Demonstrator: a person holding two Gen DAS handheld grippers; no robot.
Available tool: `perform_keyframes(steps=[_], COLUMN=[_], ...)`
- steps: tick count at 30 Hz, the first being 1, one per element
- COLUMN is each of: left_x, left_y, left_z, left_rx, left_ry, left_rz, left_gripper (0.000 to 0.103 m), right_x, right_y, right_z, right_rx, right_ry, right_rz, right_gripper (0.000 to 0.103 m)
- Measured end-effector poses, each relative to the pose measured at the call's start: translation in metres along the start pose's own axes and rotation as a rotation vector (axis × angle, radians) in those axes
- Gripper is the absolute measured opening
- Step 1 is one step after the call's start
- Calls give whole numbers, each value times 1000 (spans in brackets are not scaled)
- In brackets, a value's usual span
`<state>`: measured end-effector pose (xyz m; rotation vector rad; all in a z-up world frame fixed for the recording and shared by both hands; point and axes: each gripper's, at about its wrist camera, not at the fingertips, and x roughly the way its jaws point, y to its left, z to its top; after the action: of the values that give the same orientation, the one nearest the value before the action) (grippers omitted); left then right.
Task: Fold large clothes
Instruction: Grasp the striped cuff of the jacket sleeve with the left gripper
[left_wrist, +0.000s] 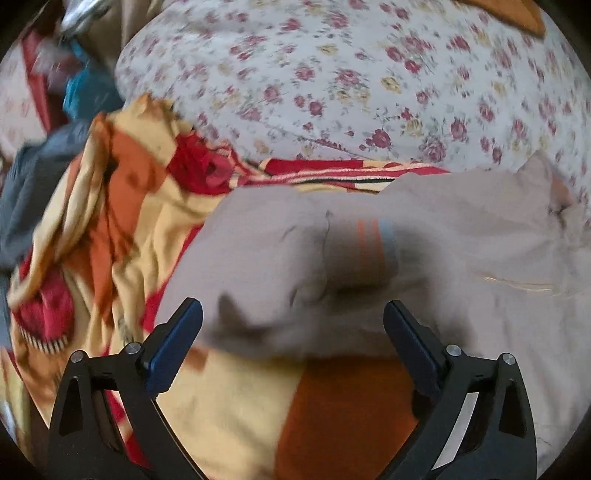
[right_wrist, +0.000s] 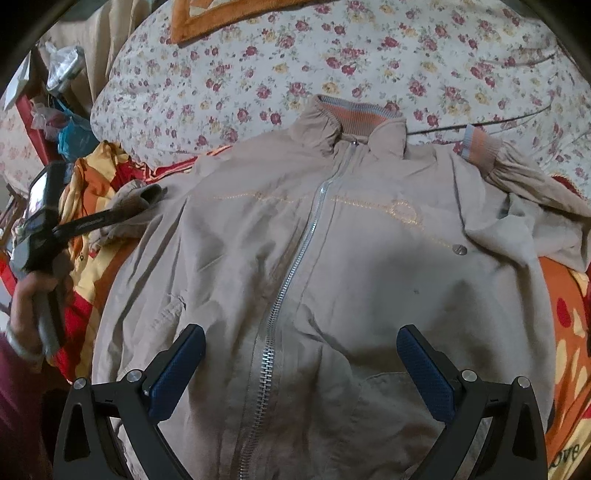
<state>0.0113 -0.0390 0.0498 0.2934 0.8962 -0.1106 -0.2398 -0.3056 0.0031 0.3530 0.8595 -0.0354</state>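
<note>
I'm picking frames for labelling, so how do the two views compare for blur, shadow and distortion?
Left wrist view: motion-blurred throughout, the beige jacket smeared and a dark shadow across its middle, though the left gripper looks sharper. Right wrist view: much sharper, the zipper teeth readable, soft shadow near the right gripper. Both show fisheye bending and dark corners.

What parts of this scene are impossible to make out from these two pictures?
- Left wrist view: motion blur smears the beige zip-up jacket; its sleeve cuff sits in shadow.
- Right wrist view: the jacket's hem is cut off by the bottom edge.
- The clutter at top left is too small to identify.
</note>
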Motion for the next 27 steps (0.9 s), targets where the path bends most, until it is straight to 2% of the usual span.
perform_keyframes(steps=[3, 5, 6, 7, 8, 10, 14, 17, 19, 23, 27], left_x=[20, 34, 42, 46, 49, 47, 15, -18, -45, -96, -130], left_y=[-3, -2, -1, -1, 0, 3, 5, -8, -22, -68, -141], left_z=[10, 15, 17, 18, 18, 19, 26, 35, 41, 49, 58], left_rx=[29, 22, 18, 12, 1, -46, -122, -110, -108, -72, -20], left_ry=[24, 57, 71, 80, 88, 82, 21, -31, -62, -129, -134], left_rz=[14, 3, -4, -14, -26, -53, -139, -184, -247, -357, -486], left_gripper=[86, 57, 50, 36, 29, 21, 16, 16, 16, 16, 16], right_x=[3, 4, 5, 5, 6, 5, 2, -3, -10, -26, -45], right_y=[-5, -8, -9, -11, -12, -13, -18, -22, -27, -41, -61], right_z=[1, 3, 3, 4, 4, 5, 4, 3, 2, -3, -10], right_rx=[11, 21, 26, 31, 35, 41, 47, 54, 65, 95, 131], right_ry=[10, 12, 13, 14, 15, 11, 1, -10, -24, -56, -84], right_rz=[10, 13, 14, 15, 17, 19, 22, 21, 19, 9, -10], right_gripper=[103, 103, 103, 103, 103, 103, 103, 103, 103, 103, 103])
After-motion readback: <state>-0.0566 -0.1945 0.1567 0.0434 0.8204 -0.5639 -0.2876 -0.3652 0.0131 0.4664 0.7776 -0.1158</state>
